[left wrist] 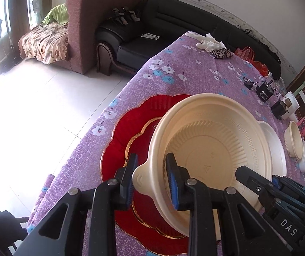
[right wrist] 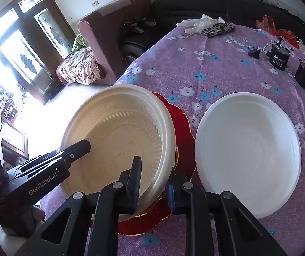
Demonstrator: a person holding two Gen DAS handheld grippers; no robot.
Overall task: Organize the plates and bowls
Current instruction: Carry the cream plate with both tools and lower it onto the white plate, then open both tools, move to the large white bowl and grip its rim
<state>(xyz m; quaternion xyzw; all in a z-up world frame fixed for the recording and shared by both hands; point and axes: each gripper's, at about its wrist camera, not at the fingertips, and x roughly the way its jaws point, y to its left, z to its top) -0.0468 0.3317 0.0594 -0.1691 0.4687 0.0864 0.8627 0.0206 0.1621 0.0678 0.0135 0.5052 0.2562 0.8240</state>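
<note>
My left gripper (left wrist: 151, 183) reaches in low from the near side, its 2 jaws set narrowly astride the tab handle of the large cream ribbed plastic bowl (left wrist: 214, 147); whether the pads press it I cannot tell. My right gripper (right wrist: 153, 183) comes in level from the near edge, jaws straddling the bowl's right rim, a gap showing on the outer side. The bowl sits tilted on the red scalloped gold-edged plate (left wrist: 126, 140), left of the white round plate (right wrist: 248, 149), on the purple flowered tablecloth (right wrist: 216, 68).
</note>
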